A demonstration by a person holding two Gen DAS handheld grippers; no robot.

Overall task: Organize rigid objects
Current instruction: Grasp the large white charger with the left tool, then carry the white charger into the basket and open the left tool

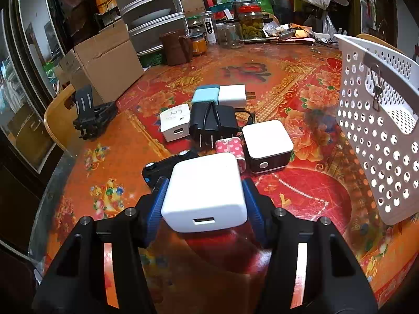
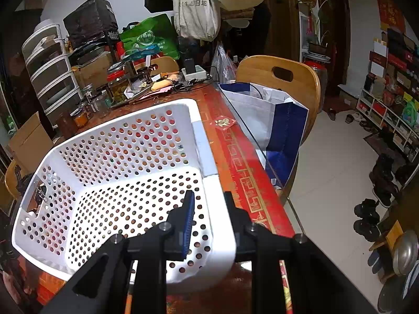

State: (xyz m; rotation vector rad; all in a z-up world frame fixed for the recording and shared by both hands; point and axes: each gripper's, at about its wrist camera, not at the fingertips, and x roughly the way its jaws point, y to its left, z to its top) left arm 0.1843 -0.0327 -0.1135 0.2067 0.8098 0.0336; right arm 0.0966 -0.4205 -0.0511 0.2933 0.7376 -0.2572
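My left gripper (image 1: 205,183) is shut on a white USB charger block (image 1: 204,196), held just above the table. Ahead of it lies a cluster of chargers: a black plug adapter (image 1: 212,123), a small white USB charger (image 1: 174,125), a light blue charger (image 1: 205,95), a white plug (image 1: 233,95), a white-and-black cube (image 1: 267,144) and a pink dotted item (image 1: 233,149). The white perforated basket (image 1: 377,130) stands at the right. My right gripper (image 2: 209,198) is shut on the basket's near wall (image 2: 217,209), one finger inside, one outside. The basket's inside (image 2: 117,196) holds nothing.
A black object (image 1: 167,167) lies behind the left finger. A cardboard box (image 1: 104,62), a brown jug (image 1: 175,47) and jars (image 1: 251,23) line the table's far side. A black clamp (image 1: 89,120) rests on a chair at left. A blue-white bag (image 2: 275,120) sits on a chair beyond the table's right edge.
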